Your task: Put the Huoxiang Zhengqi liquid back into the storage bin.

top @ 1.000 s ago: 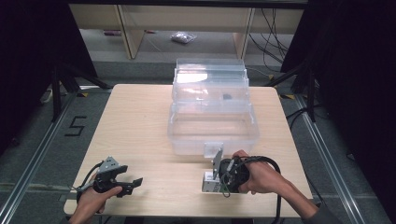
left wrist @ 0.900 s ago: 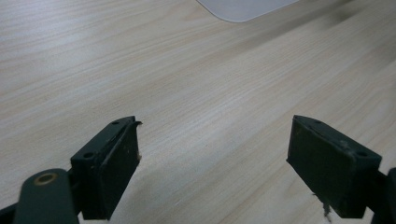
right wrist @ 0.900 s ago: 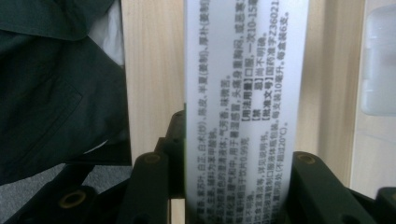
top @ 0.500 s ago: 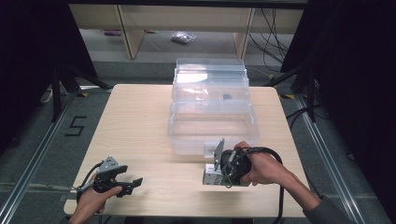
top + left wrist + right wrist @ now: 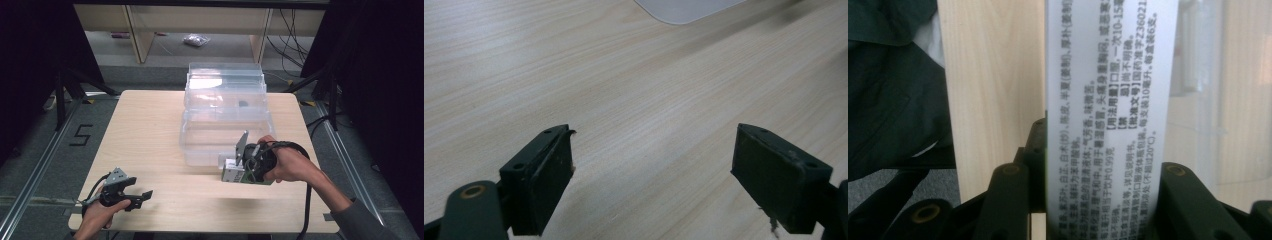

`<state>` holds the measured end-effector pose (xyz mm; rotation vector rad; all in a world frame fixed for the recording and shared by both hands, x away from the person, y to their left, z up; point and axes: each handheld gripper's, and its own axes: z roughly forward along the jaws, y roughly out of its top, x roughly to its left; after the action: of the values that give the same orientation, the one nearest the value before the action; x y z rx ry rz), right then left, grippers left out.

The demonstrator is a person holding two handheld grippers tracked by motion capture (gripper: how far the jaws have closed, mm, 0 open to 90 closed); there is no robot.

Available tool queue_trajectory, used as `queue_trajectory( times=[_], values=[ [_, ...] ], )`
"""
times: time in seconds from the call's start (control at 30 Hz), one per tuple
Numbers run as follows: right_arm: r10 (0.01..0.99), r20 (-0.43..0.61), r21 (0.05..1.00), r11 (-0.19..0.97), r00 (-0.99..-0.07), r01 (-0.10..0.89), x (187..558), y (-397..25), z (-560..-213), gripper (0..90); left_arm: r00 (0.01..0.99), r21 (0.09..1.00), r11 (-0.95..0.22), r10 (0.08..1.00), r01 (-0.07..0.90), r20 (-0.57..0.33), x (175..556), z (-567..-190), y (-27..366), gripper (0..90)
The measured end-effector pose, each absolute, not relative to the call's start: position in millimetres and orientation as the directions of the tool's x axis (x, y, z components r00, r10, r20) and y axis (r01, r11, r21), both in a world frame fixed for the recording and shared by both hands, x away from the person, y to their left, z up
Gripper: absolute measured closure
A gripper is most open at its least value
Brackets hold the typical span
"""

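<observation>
**A:** Checking status. Right gripper (image 5: 239, 167) is clamped on a small white box (image 5: 233, 174) with green trim, pinched across its narrow sides. In the right gripper view the box (image 5: 1110, 100) stands between the jaws, printed face to the camera, small black text on white.

**B:** Where is the box relative to the bin?

**A:** At the near edge of the clear plastic container (image 5: 225, 117), just in front of its front wall. Can't tell from the high view if the box is resting on the table (image 5: 150, 130) or lifted slightly off it. It is outside the container, not in it.

**B:** Container state?

**A:** Looks like stacked clear tiers or trays, stepped back toward the far side. One small dark item (image 5: 243, 104) sits in an upper tier. The lowest, nearest tier appears empty, though the plastic glare makes that uncertain.

**B:** Left side?

**A:** Left gripper (image 5: 141, 196) is idle near the table's near-left corner, well apart from the box and container. Left gripper view shows its jaws spread wide over bare wood, nothing between them, a corner of the container (image 5: 686, 7) far off.

**B:** Progress?

**A:** My read: grasp done, placement not. Box is secured and staged at the container. Remaining: lift over the front wall, set it inside, release.
</observation>
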<state>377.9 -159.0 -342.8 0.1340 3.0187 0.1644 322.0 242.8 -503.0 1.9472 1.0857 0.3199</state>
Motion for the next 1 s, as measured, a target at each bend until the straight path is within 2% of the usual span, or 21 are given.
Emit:
queue_trajectory(
  times=[0.03,0.07,0.2,0.27,0.3,0.4,0.43,0.5,0.67,0.77,0.8,0.9,0.97,1.0],
  values=[
    [0.076,-0.113,0.119,0.991,-0.991,0.062,380.8,-159.5,-341.3,65.0,0.585,0.781,-0.254,0.793,0.571,-0.171,321.8,-502.8,242.7,16.0],
    [0.111,-0.108,0.123,0.988,-0.988,0.097,380.2,-160.2,-339.8,65.0,0.587,0.782,-0.251,0.79,0.57,-0.174,322.0,-503.1,242.6,15.9],
    [0.113,-0.123,0.119,0.988,-0.986,0.098,384.5,-161.2,-331.7,65.0,0.598,0.774,-0.277,0.786,0.569,-0.159,322.2,-502.3,244.4,16.0],
    [0.079,-0.134,0.123,0.99,-0.988,0.063,389.9,-161.3,-327.6,65.0,0.588,0.782,-0.253,0.79,0.57,-0.174,322.0,-503.0,242.7,16.0],
    [0.117,-0.128,0.12,0.988,-0.985,0.102,389.0,-161.2,-325.0,65.0,0.588,0.781,-0.254,0.79,0.571,-0.173,322.0,-503.0,242.7,16.0],
    [0.092,-0.142,0.119,0.99,-0.986,0.076,396.4,-160.8,-319.9,65.0,0.602,0.772,-0.284,0.783,0.568,-0.155,322.3,-502.2,244.7,16.0],
    [0.124,-0.138,0.12,0.987,-0.983,0.108,396.4,-160.6,-318.1,65.0,0.6,0.769,-0.286,0.785,0.571,-0.154,322.2,-501.7,244.6,16.0],
    [0.107,-0.138,0.119,0.989,-0.985,0.09,399.6,-160.5,-316.8,65.0,0.589,0.779,-0.256,0.789,0.572,-0.174,322.0,-502.8,242.7,16.0],
    [0.106,-0.148,0.126,0.988,-0.983,0.088,416.9,-159.5,-310.0,65.0,0.592,0.777,-0.26,0.787,0.574,-0.174,322.4,-502.9,243.2,16.0],
    [0.137,-0.158,0.127,0.985,-0.978,0.118,425.9,-160.3,-306.3,64.9,0.593,0.783,-0.258,0.787,0.567,-0.17,322.4,-503.3,242.9,16.0],
    [0.114,-0.167,0.127,0.987,-0.979,0.094,429.9,-160.6,-305.7,65.0,0.59,0.778,-0.258,0.788,0.573,-0.173,322.2,-502.9,242.9,16.0],
    [0.15,-0.165,0.112,0.985,-0.975,0.133,436.9,-160.9,-302.4,65.0,0.589,0.781,-0.254,0.789,0.57,-0.173,322.1,-503.1,242.8,16.0],
    [0.14,-0.173,0.109,0.987,-0.975,0.122,443.6,-161.1,-301.2,65.0,0.606,0.766,-0.295,0.781,0.571,-0.151,322.8,-501.9,245.6,16.0],
    [0.132,-0.179,0.118,0.987,-0.975,0.111,447.1,-161.3,-301.3,64.9,0.594,0.775,-0.265,0.786,0.574,-0.172,322.2,-502.6,243.3,16.0]
  ],
)
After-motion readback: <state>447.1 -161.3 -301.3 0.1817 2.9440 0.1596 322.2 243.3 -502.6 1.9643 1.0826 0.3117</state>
